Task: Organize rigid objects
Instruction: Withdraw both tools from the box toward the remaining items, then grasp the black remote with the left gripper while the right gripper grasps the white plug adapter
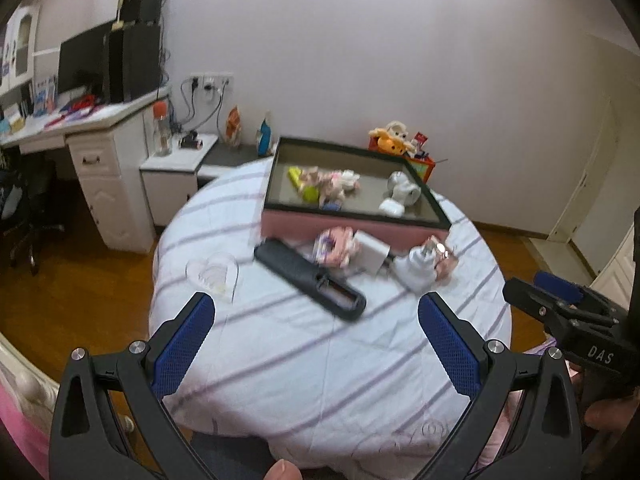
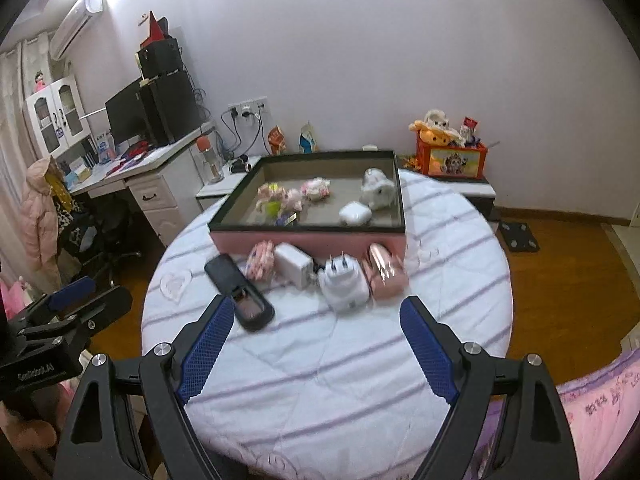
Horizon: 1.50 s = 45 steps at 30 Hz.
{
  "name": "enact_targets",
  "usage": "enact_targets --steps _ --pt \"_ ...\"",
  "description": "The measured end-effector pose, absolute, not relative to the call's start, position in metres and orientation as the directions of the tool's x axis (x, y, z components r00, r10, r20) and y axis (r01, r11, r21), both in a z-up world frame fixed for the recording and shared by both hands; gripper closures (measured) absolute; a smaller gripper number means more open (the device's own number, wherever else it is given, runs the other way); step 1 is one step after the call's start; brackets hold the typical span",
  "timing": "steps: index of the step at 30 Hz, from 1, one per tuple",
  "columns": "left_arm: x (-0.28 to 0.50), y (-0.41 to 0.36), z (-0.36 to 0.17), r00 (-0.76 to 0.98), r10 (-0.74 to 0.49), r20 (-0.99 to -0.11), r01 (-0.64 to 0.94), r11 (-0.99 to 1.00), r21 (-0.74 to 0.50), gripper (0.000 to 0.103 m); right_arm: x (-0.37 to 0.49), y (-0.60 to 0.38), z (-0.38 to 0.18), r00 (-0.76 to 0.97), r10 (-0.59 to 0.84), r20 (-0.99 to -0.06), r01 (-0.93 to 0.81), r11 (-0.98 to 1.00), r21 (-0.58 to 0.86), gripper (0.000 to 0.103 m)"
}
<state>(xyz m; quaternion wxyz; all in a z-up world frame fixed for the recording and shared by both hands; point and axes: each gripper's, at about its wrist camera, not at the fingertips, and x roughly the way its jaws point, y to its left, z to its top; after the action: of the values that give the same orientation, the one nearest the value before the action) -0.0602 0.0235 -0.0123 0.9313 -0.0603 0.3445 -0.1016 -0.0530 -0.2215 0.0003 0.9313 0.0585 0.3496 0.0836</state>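
A pink box [image 2: 308, 241] with a dark rim sits at the far side of a round white striped table [image 2: 320, 360]. It holds small plush toys [image 2: 296, 196], a white earbud case [image 2: 355, 213] and a white figure [image 2: 378, 192]. In front of it lie a black remote [image 2: 240, 292], a pink packet [image 2: 261, 261], a white charger block [image 2: 294, 265], a white plug adapter [image 2: 345, 285] and a rose-gold item [image 2: 386, 270]. The box [image 1: 352, 232] and remote [image 1: 310, 278] also show in the left wrist view. My left gripper [image 1: 316, 316] and right gripper [image 2: 316, 320] are open and empty, short of the objects.
A white desk [image 2: 160, 176] with monitor and speakers stands at the left, with a low side table [image 2: 228, 188] beside it. A red toy box [image 2: 450, 158] sits at the back right. A clear heart-shaped item [image 1: 214, 274] lies on the table's left. Wooden floor surrounds the table.
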Motion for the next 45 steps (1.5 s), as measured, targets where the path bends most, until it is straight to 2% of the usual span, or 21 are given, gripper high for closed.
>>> enact_targets --steps 6,19,31,42,45 --pt "-0.067 0.021 -0.028 0.709 -0.239 -0.664 0.153 0.970 -0.187 0.000 -0.062 -0.222 -0.021 0.700 0.203 -0.684 -0.108 0.978 0.180 0.016" --pt "-0.058 0.025 -0.034 0.698 -0.225 -0.680 0.131 0.974 -0.188 0.000 -0.053 -0.227 -0.024 0.699 0.201 -0.686 -0.100 0.978 0.185 0.016" --pt "-0.007 0.002 -0.065 0.643 -0.212 -0.736 0.099 0.976 -0.194 0.000 -0.011 -0.225 -0.038 0.689 0.186 -0.701 -0.123 0.983 0.140 0.016" --pt "0.059 -0.019 -0.123 0.571 -0.086 -0.817 -0.056 0.988 -0.143 0.000 0.041 -0.230 -0.060 0.662 0.201 -0.722 -0.157 0.979 0.129 0.016" --pt "0.064 -0.024 -0.127 0.588 -0.051 -0.807 -0.073 0.991 -0.116 0.000 0.052 -0.228 -0.065 0.651 0.204 -0.732 -0.167 0.978 0.124 0.017"
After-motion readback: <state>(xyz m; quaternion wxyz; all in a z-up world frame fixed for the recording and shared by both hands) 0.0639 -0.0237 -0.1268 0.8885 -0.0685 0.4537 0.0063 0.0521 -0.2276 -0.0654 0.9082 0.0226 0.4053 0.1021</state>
